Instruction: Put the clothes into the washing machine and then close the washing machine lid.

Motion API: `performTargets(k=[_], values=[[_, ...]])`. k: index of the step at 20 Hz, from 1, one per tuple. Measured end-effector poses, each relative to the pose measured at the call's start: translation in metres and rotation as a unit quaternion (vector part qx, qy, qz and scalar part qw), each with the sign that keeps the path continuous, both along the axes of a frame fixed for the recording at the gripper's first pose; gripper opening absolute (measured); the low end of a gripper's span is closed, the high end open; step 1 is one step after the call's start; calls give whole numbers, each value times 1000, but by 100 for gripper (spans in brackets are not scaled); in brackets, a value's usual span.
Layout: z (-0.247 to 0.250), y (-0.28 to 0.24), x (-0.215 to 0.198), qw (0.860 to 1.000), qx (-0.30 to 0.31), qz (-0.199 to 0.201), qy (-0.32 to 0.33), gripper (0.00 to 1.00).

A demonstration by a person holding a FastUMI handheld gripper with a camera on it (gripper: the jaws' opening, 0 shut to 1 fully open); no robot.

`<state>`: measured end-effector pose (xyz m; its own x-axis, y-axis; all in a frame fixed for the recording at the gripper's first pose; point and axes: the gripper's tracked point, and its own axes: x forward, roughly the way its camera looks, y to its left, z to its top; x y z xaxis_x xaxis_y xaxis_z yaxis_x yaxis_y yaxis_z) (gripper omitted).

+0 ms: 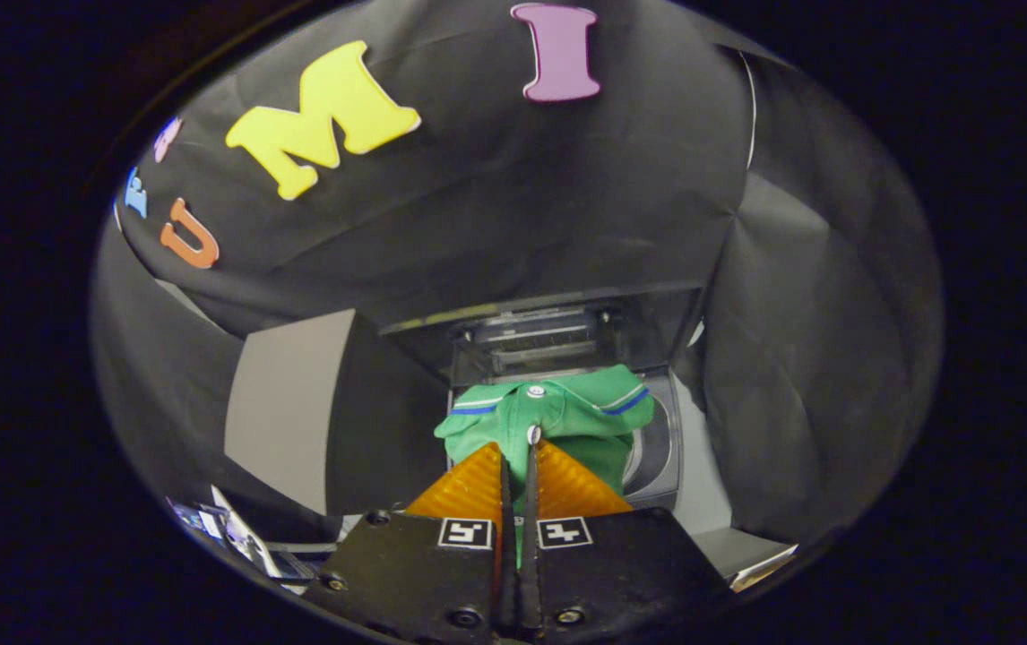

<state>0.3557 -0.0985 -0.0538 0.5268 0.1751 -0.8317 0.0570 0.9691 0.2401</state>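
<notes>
Between the fingers of the tool [516, 457] a green polo shirt [558, 421] is clamped, both fingers pressed together on the fabric near its button placket, with a strip of green showing down the narrow gap. Its collar, edged in white and blue, spreads just ahead of the fingertips, and the shirt hangs over the opening of the washing machine [661, 448], whose dark rim shows to the right of the cloth. Beyond it the washing machine lid [549, 336] stands raised, its clear panel tilted back against the far wall. Black cloth [800, 313] drapes the booth all around, creased on the right. To the left, a pale grey panel [285, 417] shows between folds of the cloth.
</notes>
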Motion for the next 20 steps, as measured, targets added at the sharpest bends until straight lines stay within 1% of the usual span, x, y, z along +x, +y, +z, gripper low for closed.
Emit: performTargets(k=[4, 8, 14, 20], values=[[-61, 12, 15, 1000, -3, 6, 14, 5], [-105, 21, 25, 999, -29, 13, 16, 5], [-139, 27, 27, 998, -54, 8, 17, 5], [-160, 24, 30, 998, -59, -12, 16, 5]])
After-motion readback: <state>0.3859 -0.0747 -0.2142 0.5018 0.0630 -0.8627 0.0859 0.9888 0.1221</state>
